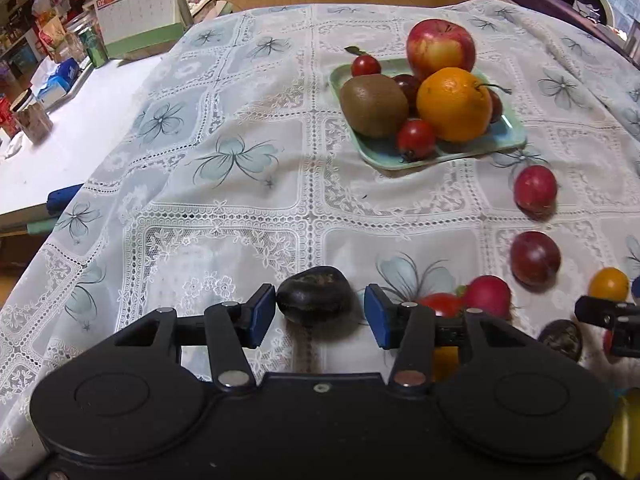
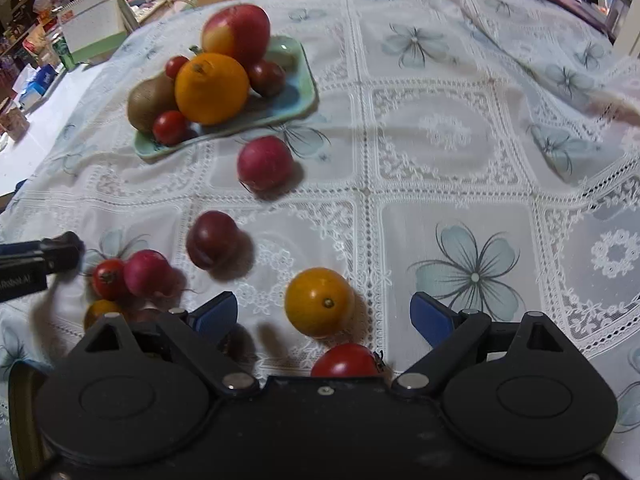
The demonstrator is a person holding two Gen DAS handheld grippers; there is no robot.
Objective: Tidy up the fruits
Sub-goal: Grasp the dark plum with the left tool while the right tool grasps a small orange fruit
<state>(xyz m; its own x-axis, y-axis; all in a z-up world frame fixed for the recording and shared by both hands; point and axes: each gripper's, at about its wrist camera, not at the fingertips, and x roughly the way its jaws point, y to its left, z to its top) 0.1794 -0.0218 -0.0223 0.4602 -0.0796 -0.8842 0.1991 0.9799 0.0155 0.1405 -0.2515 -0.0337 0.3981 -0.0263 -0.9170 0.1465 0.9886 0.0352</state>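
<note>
A pale green tray (image 1: pixel 508 136) holds an apple (image 1: pixel 440 46), an orange (image 1: pixel 454 104), a kiwi (image 1: pixel 374 104) and small tomatoes; it also shows in the right wrist view (image 2: pixel 304 80). My left gripper (image 1: pixel 320 314) is open, its jaws around a dark chestnut-like fruit (image 1: pixel 314 294) on the cloth; the left pad touches it, the right is apart. My right gripper (image 2: pixel 324 316) is open around a yellow tomato (image 2: pixel 318 302), with a red tomato (image 2: pixel 346 360) just below it. Loose plums, radishes and tomatoes lie between the grippers.
A lace tablecloth (image 1: pixel 240 208) covers the table. A red radish (image 2: pixel 264 164) and a dark plum (image 2: pixel 212 238) lie below the tray. A desk calendar (image 1: pixel 140 12) and clutter stand at the far left on a white surface (image 1: pixel 80 120). The left gripper's tip shows in the right wrist view (image 2: pixel 52 258).
</note>
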